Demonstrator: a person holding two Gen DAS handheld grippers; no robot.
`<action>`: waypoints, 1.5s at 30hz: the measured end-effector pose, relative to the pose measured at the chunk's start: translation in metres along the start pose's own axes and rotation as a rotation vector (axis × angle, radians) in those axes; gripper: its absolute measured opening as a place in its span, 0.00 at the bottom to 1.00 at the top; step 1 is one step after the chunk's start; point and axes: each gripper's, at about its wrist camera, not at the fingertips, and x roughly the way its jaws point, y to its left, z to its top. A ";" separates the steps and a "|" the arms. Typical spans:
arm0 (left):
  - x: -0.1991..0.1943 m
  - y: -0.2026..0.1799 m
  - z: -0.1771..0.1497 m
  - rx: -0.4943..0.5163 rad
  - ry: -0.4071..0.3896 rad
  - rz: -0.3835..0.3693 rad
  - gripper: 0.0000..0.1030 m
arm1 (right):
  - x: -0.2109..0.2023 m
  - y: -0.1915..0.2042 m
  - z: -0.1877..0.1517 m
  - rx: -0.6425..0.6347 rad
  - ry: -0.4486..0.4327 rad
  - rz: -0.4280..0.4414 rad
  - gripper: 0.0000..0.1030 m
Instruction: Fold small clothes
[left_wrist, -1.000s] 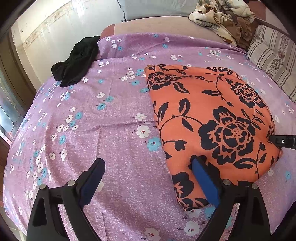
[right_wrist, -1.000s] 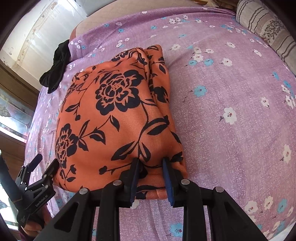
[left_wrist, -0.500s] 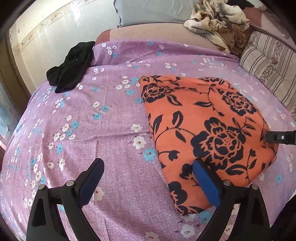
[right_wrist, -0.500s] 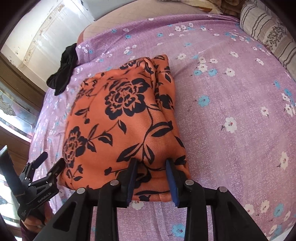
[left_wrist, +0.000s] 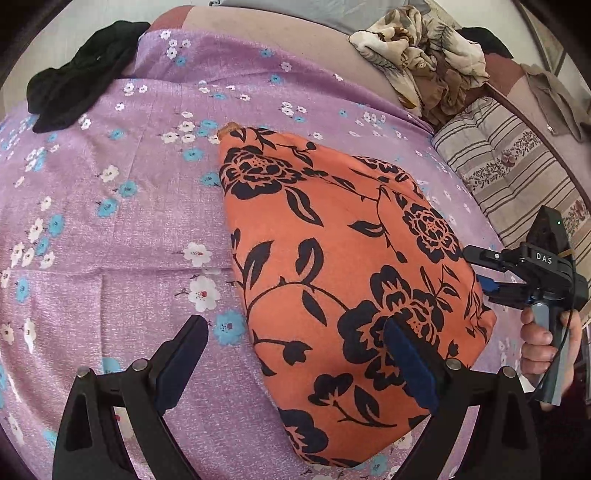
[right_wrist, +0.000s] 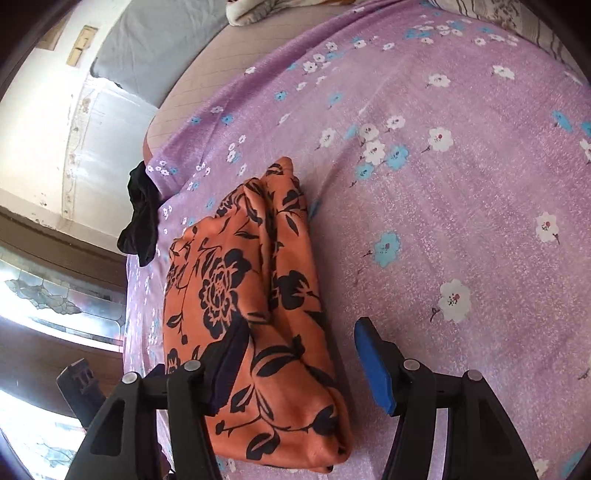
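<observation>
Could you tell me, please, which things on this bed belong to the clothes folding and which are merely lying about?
Belonging to the job:
- orange floral garment, folded on the purple bedsheet
- left gripper, open
- right gripper, just opening, its fingers straddling the garment's edge

Lying about:
- black cloth at the sheet's far corner
- crumpled beige patterned cloth
- striped cushion

Legible text: one item only, white capitals "DAS", printed on the black body of the right hand-held gripper (left_wrist: 484, 275), seen in the left wrist view at the right edge of the frame, just above the hand (left_wrist: 546, 343) holding its grip. In the right wrist view, no lettering can be read.
</observation>
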 end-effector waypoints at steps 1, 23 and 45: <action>0.001 0.002 0.001 -0.014 0.007 -0.019 0.94 | 0.005 -0.003 0.002 0.019 0.013 0.033 0.63; 0.026 -0.021 0.002 0.051 0.050 -0.067 0.85 | 0.062 0.063 -0.016 -0.248 0.014 -0.032 0.62; -0.014 -0.041 -0.003 0.116 -0.045 0.078 0.58 | 0.042 0.110 -0.042 -0.395 -0.136 -0.109 0.43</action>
